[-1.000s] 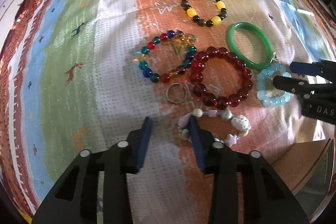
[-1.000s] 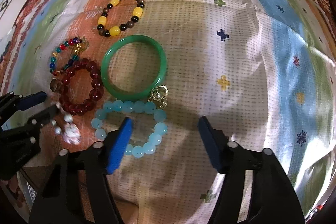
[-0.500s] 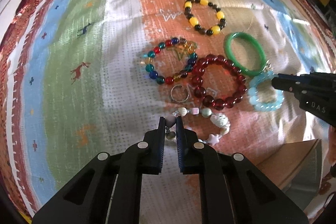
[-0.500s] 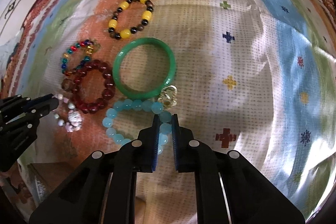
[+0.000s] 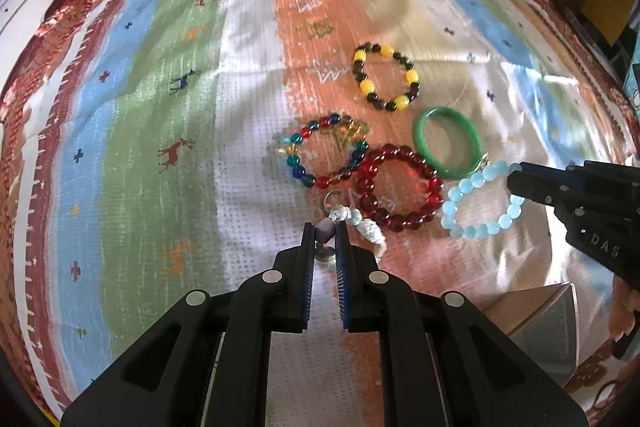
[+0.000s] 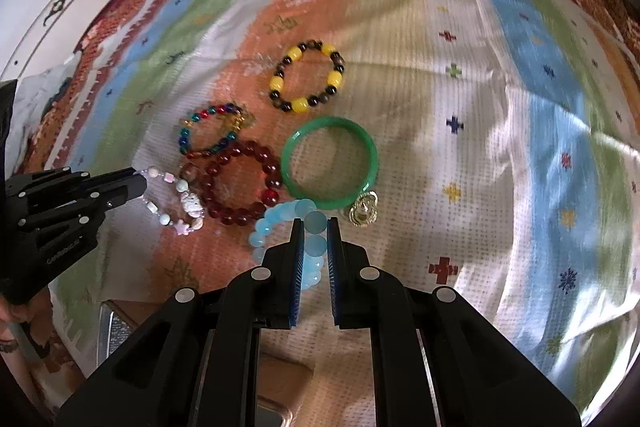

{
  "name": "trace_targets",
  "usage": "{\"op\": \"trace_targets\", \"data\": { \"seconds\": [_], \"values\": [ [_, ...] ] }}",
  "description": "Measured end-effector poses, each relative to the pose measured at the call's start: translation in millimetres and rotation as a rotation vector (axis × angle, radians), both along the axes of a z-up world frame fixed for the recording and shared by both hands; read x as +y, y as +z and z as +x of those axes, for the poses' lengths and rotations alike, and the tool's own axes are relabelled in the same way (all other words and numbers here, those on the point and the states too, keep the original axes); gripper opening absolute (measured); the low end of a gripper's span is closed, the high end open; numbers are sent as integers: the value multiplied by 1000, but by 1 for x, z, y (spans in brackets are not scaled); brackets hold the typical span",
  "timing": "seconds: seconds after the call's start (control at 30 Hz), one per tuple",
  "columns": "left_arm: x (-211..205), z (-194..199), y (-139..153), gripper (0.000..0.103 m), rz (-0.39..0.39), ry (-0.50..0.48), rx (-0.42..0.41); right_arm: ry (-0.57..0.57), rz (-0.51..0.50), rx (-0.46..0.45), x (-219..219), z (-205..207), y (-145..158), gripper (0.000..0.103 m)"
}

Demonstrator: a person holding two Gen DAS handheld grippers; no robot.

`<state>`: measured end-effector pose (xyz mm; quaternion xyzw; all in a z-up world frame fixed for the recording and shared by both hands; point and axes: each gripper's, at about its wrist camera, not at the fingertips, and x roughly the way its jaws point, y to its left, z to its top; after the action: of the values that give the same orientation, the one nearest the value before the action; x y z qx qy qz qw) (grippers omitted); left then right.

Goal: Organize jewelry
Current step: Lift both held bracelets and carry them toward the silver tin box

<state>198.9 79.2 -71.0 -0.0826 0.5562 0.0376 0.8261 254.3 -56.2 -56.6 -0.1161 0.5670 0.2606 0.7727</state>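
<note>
My left gripper [image 5: 325, 227] is shut on a pastel charm bracelet [image 5: 366, 227] and holds it just above the striped cloth; it also shows in the right wrist view [image 6: 176, 203]. My right gripper [image 6: 313, 223] is shut on a light blue bead bracelet [image 6: 280, 219], which also shows in the left wrist view [image 5: 480, 203]. On the cloth lie a dark red bead bracelet [image 5: 400, 187], a green bangle [image 5: 447, 141], a multicolour bead bracelet [image 5: 324, 155], a yellow and black bead bracelet [image 5: 386, 77], a small ring [image 5: 332, 195] and a gold pendant [image 6: 363, 210].
A striped patterned cloth [image 5: 160, 131] covers the surface. A wooden and metal box corner [image 5: 536, 323] sits at the near right in the left wrist view, and part of it shows in the right wrist view [image 6: 116, 331]. A white cabinet [image 6: 60, 7] stands at the far left.
Both grippers were open a second ago. Each closed on its bracelet and has since lifted it and drawn it back a little; the bracelets now hang from the fingers.
</note>
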Motion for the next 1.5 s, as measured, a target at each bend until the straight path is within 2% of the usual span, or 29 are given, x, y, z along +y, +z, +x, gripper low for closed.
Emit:
{"op": "trace_targets", "data": {
  "seconds": [0.33,0.63,1.27,1.5],
  "values": [
    [-7,-10,26,10,-35,26,-100,43,43,-94,7,-15,26,12],
    [-12,-24,41,10,-49,32,-151,35,94,-115,3,-27,40,12],
    [-32,-59,75,10,-60,-4,-264,57,173,-219,-10,-62,76,12],
    [-45,-70,84,10,-46,-54,-299,73,197,-246,-16,-77,85,12]
  ]
}}
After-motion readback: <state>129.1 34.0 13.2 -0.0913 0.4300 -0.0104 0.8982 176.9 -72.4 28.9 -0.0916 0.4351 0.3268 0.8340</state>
